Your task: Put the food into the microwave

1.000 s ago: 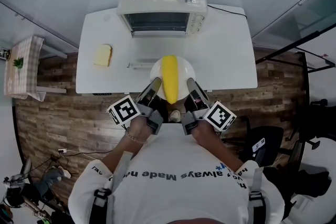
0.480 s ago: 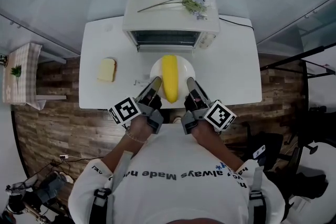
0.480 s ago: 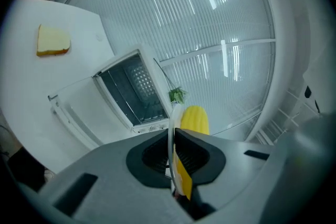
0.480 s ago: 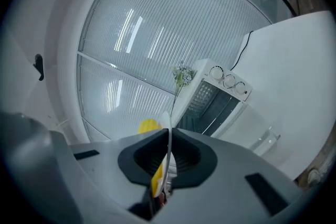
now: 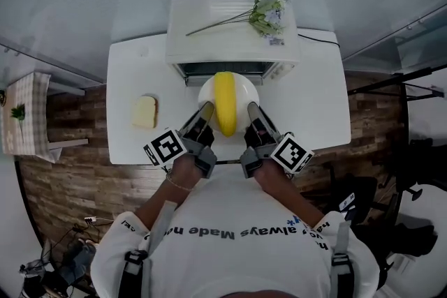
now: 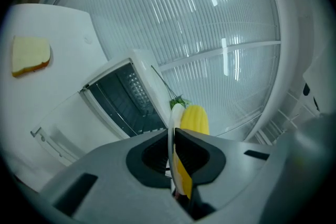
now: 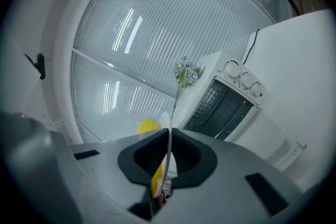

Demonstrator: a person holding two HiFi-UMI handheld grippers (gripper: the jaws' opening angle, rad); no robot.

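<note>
White table (image 5: 314, 94) stands on a wooden floor (image 5: 77, 185) against ribbed pale wall panels, and a small checked side table (image 5: 17, 115) sits off at 9 o'clock. At 12 o'clock on the table's far edge is the white microwave (image 5: 223, 31), with a sprig of flowers (image 5: 269, 14) lying across its top and its door folded down, so the dark inside shows. A white plate (image 5: 244, 91) carrying a long yellow piece of food (image 5: 224, 101) is held level in front of the opening, its far rim right at the mouth. The left gripper (image 5: 207, 110) takes the plate's rim at about 7 o'clock and the right gripper (image 5: 253, 110) takes it at about 5 o'clock. In the left gripper view the jaws are closed tight on the thin plate edge (image 6: 171, 128), with the yellow food (image 6: 194, 119) just past them and the open microwave (image 6: 126, 97) at 10 o'clock. In the right gripper view the jaws are likewise clamped on the plate rim (image 7: 166, 123), the food (image 7: 148, 126) peeks out at 11 o'clock, and the microwave's knobs (image 7: 241, 78) sit at 2 o'clock. A slice of bread (image 5: 145, 112) lies on the table at 9 o'clock from the plate, well apart from it.
</note>
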